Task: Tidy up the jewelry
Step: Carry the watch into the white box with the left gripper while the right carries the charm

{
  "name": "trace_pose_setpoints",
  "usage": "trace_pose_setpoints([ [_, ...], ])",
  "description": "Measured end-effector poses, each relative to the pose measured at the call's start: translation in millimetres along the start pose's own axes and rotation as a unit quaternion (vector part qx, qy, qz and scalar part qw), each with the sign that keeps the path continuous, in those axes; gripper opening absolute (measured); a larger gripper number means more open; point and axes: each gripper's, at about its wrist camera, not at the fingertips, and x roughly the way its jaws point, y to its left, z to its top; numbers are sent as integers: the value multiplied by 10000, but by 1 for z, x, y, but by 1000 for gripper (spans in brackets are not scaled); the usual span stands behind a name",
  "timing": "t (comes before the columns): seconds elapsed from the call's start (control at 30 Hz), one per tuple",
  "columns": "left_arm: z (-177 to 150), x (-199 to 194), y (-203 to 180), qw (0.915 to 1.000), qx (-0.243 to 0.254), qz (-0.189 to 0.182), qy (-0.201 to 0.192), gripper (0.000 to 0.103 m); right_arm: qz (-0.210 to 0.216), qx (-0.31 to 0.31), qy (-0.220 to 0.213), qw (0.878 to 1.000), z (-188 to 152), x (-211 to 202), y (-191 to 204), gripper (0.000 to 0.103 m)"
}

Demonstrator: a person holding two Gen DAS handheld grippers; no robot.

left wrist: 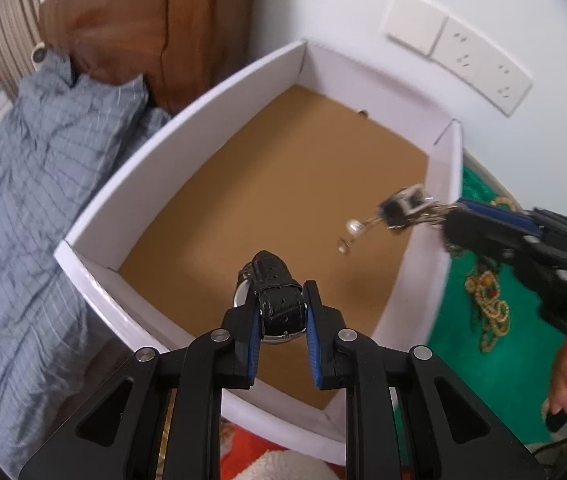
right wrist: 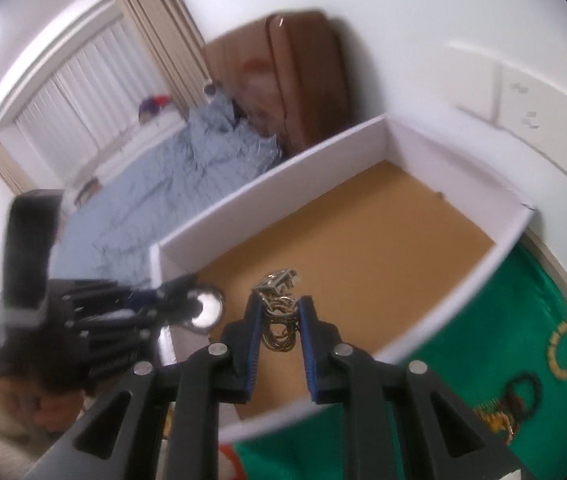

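Observation:
A white box with a brown cardboard floor stands before both grippers; it also shows in the right wrist view. My left gripper is shut on a watch with a black leather strap and holds it above the box's near wall. Its silver case shows in the right wrist view. My right gripper is shut on a bunch of metal jewelry above the box. In the left wrist view the right gripper comes over the box's right wall, with a pearl piece dangling.
A green embroidered cloth lies under and right of the box. A bed with a grey striped cover and a wooden headboard is to the left. A white wall with sockets stands behind the box.

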Motion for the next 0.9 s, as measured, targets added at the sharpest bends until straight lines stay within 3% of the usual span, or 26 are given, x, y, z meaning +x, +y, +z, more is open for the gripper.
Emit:
trace_pose_setpoints([
  [0.1,0,5,16,9999,-132,-64,78,18,-38,46,240,9997,1,33,11,19],
  [0.27,5,10,30,9997,-193,-123,75,21,-72,24,346,9994,3,52,25,22],
  [0.33,6,6,33,9998,-180,-94,6,30,-85,45,343,9994,4,53,28,22],
  [0.37,6,2,36,9998,-175,-92,-30,42,-114,57,323,9994,4,53,30,22],
  [0.4,7,-2,38,9998,-193,-63,-88,55,-133,74,298,9994,7,49,29,25],
  [0.47,10,-14,40,9993,-202,-36,-303,68,-184,136,179,9996,11,41,31,36],
  [0.63,15,-39,37,9973,-157,-136,-711,82,-495,88,-336,9982,10,-5,31,63],
  [0.7,13,-50,26,9959,-41,-206,-880,90,-769,71,-507,9957,4,-26,27,66],
  [0.9,1,-66,-38,9877,743,-566,-1255,96,-1789,109,-786,9807,-55,-87,4,70],
])
